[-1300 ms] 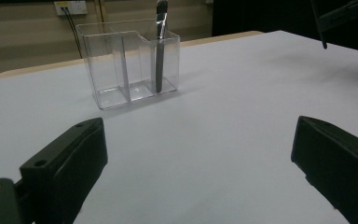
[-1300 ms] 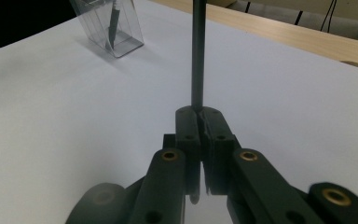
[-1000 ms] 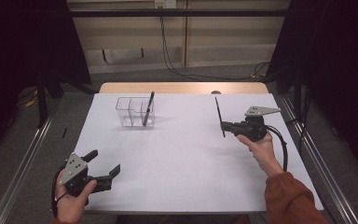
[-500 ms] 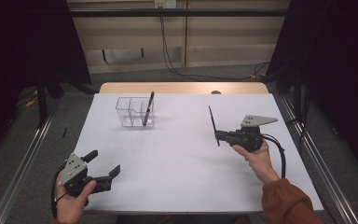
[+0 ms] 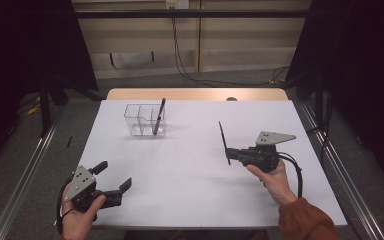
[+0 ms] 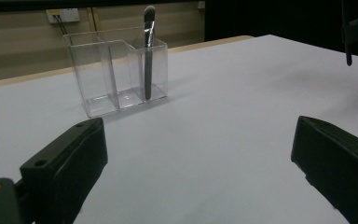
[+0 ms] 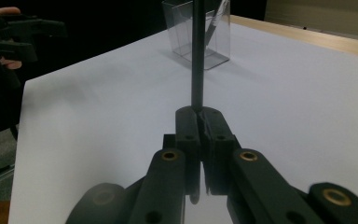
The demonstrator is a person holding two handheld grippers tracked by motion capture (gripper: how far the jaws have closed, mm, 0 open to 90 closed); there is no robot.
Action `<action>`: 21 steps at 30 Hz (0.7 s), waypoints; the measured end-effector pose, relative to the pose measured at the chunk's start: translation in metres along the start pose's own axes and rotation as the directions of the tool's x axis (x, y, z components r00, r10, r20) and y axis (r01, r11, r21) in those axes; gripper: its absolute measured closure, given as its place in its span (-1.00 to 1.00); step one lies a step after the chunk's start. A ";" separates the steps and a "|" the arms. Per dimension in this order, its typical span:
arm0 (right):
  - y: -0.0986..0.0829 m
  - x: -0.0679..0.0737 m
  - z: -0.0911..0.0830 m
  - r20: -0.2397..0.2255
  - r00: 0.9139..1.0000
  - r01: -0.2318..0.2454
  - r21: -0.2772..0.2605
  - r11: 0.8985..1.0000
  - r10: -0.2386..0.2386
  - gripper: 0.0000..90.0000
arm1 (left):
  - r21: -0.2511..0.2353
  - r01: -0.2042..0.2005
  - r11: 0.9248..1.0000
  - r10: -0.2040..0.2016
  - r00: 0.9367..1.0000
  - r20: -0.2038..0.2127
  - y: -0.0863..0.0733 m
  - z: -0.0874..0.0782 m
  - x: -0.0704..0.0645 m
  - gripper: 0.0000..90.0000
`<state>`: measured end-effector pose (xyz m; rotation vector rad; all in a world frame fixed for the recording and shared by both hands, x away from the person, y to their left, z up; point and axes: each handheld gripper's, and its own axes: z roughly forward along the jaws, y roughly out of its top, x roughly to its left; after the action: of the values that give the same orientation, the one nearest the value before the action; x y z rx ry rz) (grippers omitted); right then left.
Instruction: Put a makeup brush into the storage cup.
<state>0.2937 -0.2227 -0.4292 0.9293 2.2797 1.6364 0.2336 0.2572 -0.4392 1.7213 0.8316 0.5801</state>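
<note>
A clear plastic organiser [image 5: 145, 120] [image 6: 119, 74] [image 7: 203, 35] with compartments stands at the back left of the white table [image 5: 190, 200]. One dark makeup brush [image 5: 158, 116] [image 6: 148, 51] leans in its right compartment. My right gripper [image 5: 231, 154] [image 7: 199, 114] is shut on a second thin dark brush [image 5: 224, 140] [image 7: 197, 56], held upright above the table's right middle. My left gripper [image 5: 114, 181] [image 6: 196, 154] rests open at the front left corner, with nothing between its jaws.
Metal rails [image 5: 25, 170] run along both sides of the table. A wooden strip [image 5: 195, 94] borders the far edge, and cables [image 5: 190, 60] hang on the floor beyond. A cable [image 5: 296, 172] trails from the right gripper.
My right gripper has carried the brush leftward and toward the front of the table, turning so its jaws point left. The left gripper has stayed still.
</note>
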 end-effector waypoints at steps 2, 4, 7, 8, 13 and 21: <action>0.000 0.004 0.001 -0.004 1.000 0.002 -0.006 1.000 -0.002 0.93 | -0.001 0.002 1.000 -0.002 1.000 -0.001 0.000 0.000 0.000 -0.92; 0.000 0.010 0.001 -0.013 1.000 0.012 -0.013 1.000 -0.012 0.93 | -0.002 0.002 1.000 -0.002 1.000 0.000 0.000 0.000 0.000 -0.92; -0.001 0.018 0.005 -0.013 0.999 0.034 0.004 0.999 -0.034 0.93 | -0.004 0.024 1.000 -0.024 1.000 0.002 0.001 -0.001 -0.003 -0.92; -0.002 0.022 0.007 -0.013 0.999 0.053 0.020 0.998 -0.052 0.93 | -0.008 0.018 1.000 -0.018 1.000 0.010 0.002 -0.002 -0.004 -0.92; -0.003 0.032 0.015 -0.068 0.997 0.043 0.017 0.999 -0.042 0.93 | -0.028 0.008 1.000 -0.007 0.999 0.042 0.007 -0.001 -0.017 -0.93; -0.003 0.042 0.023 -0.108 0.993 0.050 0.021 0.999 -0.047 0.93 | -0.017 0.004 1.000 -0.003 0.996 0.092 0.012 0.004 -0.027 -0.94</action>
<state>0.2704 -0.1801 -0.4324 0.8024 2.3766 1.6818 0.2220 0.2321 -0.4286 1.7171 0.7623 0.5002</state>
